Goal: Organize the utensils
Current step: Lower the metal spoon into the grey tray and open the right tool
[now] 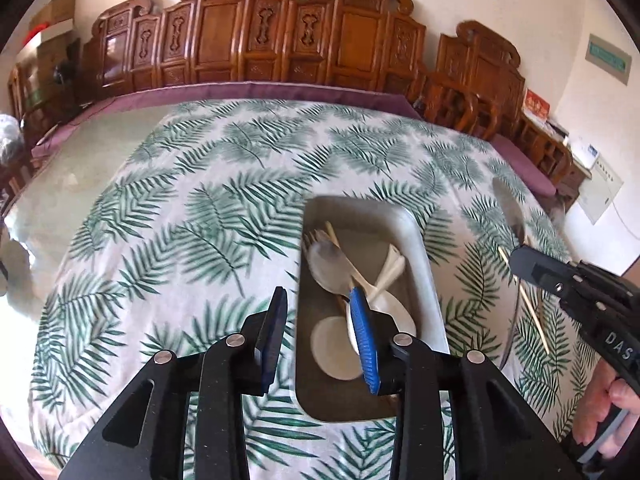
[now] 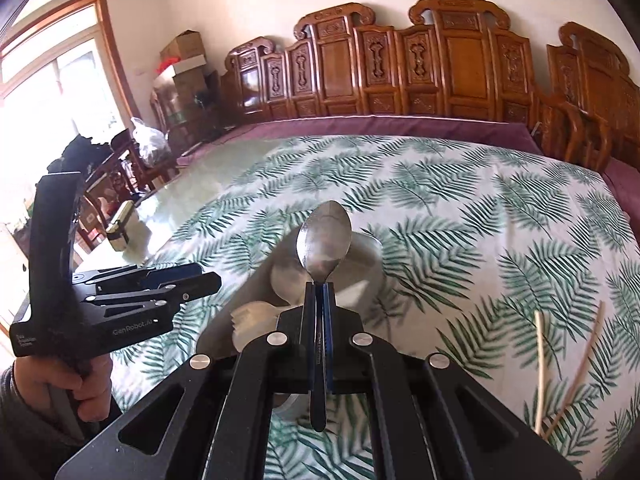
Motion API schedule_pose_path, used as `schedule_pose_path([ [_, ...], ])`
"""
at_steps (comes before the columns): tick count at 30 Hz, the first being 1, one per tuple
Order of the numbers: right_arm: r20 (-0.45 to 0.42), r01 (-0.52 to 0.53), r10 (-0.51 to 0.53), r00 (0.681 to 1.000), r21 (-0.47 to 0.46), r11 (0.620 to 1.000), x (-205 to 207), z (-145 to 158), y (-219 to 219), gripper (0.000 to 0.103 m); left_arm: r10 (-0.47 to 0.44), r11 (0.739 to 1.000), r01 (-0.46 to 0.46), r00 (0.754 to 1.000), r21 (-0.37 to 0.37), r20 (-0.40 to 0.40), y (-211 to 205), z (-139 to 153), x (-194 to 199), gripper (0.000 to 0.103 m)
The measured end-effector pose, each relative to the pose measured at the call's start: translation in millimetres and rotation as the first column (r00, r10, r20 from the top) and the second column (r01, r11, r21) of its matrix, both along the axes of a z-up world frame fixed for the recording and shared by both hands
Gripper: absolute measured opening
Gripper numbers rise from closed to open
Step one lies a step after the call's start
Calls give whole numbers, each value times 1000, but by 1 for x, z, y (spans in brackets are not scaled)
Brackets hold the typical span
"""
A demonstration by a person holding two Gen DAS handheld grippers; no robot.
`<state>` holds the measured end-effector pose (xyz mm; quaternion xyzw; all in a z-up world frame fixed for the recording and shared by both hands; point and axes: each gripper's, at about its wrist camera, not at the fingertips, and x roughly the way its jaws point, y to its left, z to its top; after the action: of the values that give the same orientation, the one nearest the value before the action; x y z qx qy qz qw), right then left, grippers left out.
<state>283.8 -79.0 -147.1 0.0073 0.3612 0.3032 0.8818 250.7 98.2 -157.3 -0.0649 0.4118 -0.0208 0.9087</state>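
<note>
A grey rectangular tray [image 1: 424, 264] lies on the leaf-print tablecloth and holds several pale spoons [image 1: 384, 276] and a wooden fork. My left gripper [image 1: 320, 300] is open and empty, its right finger over the tray's left part. My right gripper [image 2: 319, 286] is shut on a metal spoon [image 2: 325, 240], bowl up, held above the tray [image 2: 360, 264]. The right gripper also shows in the left wrist view [image 1: 536, 268] with the spoon [image 1: 508, 208] sticking out. A pair of chopsticks [image 2: 540, 364] lies on the cloth right of the tray.
Carved wooden chairs [image 1: 304, 40] stand along the table's far side. The left part of the table is bare glass [image 1: 80, 168]. A small box-like object [image 2: 120, 228] sits on the glass. The chopsticks show in the left wrist view [image 1: 532, 312] too.
</note>
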Motion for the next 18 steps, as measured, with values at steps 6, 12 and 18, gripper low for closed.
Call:
schedule_pose_path([
  [6, -5, -32, 32, 999, 9, 999, 8, 2, 28, 5, 20, 999, -21, 1000, 27, 18, 18, 9, 0, 32],
  [12, -53, -48, 49, 997, 21, 999, 21, -14, 44, 5, 31, 999, -32, 999, 31, 20, 27, 10, 2, 33],
  [18, -89, -37, 37, 995, -4, 999, 31, -35, 58, 5, 28, 999, -29, 999, 38, 16, 26, 9, 4, 33],
])
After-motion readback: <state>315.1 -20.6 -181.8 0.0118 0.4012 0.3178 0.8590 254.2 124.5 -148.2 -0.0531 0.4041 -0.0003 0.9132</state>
